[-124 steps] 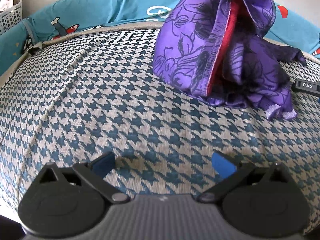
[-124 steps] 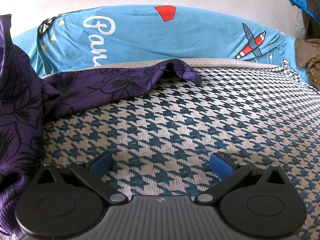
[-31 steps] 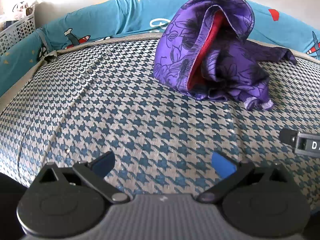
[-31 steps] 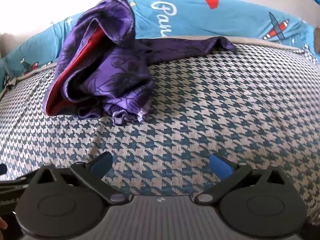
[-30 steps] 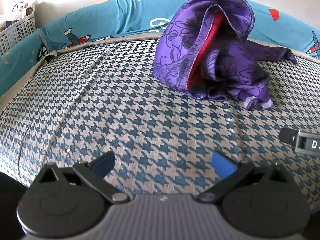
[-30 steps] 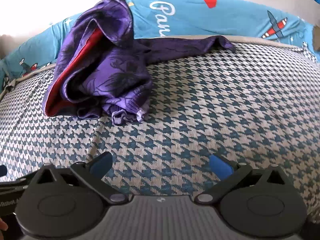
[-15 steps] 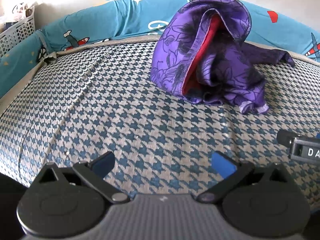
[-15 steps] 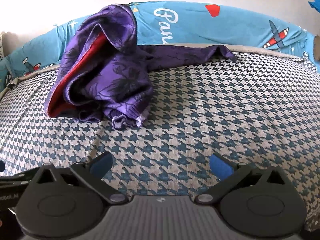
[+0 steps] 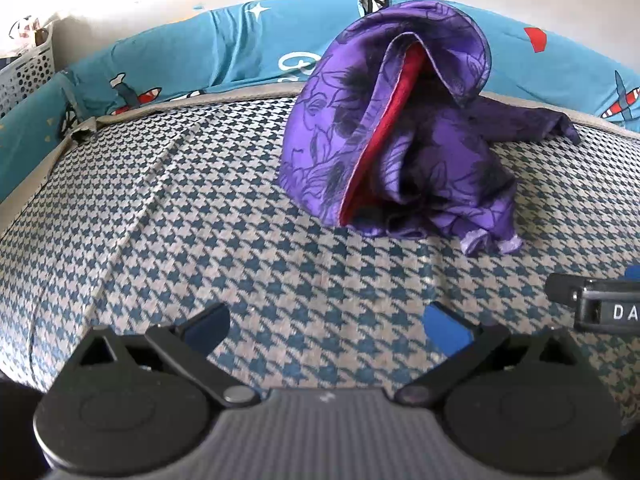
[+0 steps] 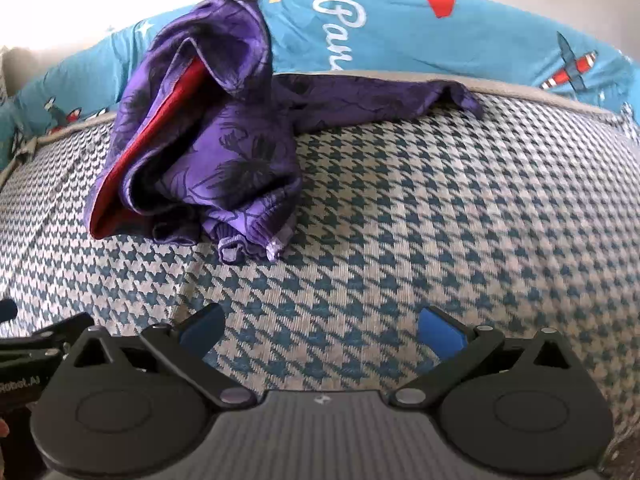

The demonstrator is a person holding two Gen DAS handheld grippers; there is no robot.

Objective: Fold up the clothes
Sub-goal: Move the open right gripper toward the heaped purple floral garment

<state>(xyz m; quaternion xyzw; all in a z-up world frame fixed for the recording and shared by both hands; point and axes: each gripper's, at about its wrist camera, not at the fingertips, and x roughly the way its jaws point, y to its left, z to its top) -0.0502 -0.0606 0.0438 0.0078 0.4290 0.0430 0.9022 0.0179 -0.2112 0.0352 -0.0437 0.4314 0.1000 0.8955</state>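
A purple flower-print garment with a red lining lies heaped on the houndstooth mattress, one sleeve trailing right toward the back edge. In the right wrist view the same garment sits ahead and to the left, its cuff nearest me. My left gripper hovers open over bare mattress, short of the heap. My right gripper is also open and holds nothing, in front of the cuff. The right gripper's body shows at the left view's right edge.
A teal bumper cushion printed with planes and lettering rings the far side of the mattress, seen also as the cushion. A white perforated basket stands at the far left. A pale wall rises behind.
Both grippers have drawn slightly nearer the heap over the last second; four seconds ago they were much closer to it. Both jaws stayed open. The garment has not moved.
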